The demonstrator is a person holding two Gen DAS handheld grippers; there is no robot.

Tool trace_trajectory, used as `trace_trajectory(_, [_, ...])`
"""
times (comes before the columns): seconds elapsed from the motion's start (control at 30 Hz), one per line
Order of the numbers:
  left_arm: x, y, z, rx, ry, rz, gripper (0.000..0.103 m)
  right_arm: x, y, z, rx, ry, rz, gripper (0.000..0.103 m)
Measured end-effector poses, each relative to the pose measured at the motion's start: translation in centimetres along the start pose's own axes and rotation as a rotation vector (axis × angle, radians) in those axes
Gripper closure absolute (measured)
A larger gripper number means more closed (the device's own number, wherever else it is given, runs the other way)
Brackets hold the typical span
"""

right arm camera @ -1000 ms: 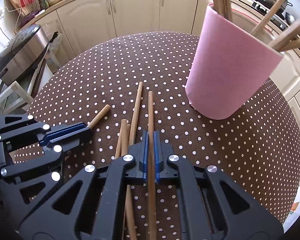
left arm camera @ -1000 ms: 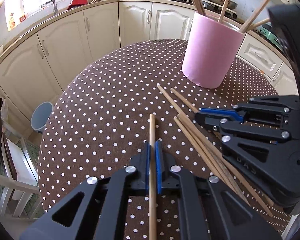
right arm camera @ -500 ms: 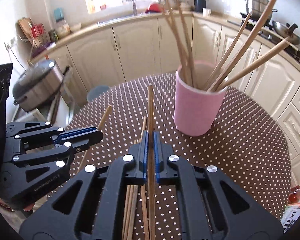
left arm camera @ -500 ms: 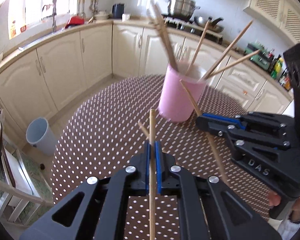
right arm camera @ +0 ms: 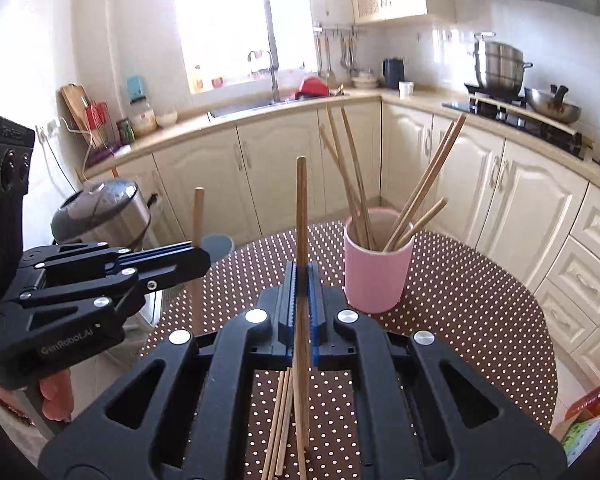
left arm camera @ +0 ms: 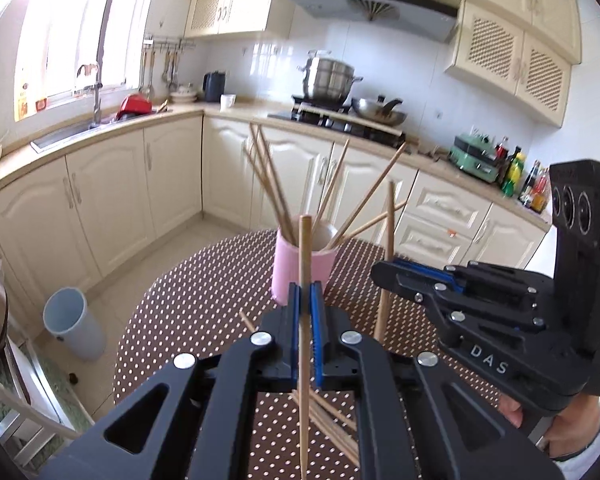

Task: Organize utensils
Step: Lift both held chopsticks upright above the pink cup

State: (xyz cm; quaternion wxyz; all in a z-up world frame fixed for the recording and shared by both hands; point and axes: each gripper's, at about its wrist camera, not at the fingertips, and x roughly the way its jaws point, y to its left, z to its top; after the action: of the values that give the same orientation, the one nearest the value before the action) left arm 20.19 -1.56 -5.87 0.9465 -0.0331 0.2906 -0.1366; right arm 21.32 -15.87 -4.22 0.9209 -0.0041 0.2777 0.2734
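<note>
Round table w/ brown white-dotted cloth (right arm camera: 480, 300): bare cloth right of the pink cylindrical holder (right arm camera: 376, 268), which stands toward the far edge w/ several wooden chopsticks leaning in it. Left black gripper (left arm camera: 305, 296) is clamped on one wooden chopstick (left arm camera: 305, 248), upright, tip in front of the holder. Right black gripper (right arm camera: 302, 280) is clamped on another wooden chopstick (right arm camera: 301, 208), holder just right of it. Both are raised above the cloth. Loose chopsticks (right arm camera: 282, 412) lie on the near cloth under the grippers.
</note>
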Motion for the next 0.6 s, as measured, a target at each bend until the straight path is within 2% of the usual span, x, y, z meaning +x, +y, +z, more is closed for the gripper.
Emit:
trace_trajectory(0.2, [-1.1,-0.8,0.7,-0.006,-0.076,-0.019,0.097,-1.8,0.0,0.3,-0.004,-0.049,0.0,0.097])
trace_trajectory(0.6, [-0.2,-0.9,2.1,-0.018,-0.136,-0.01,0.097,-3.5,-0.2,1.5,-0.007,-0.114,-0.014,0.097])
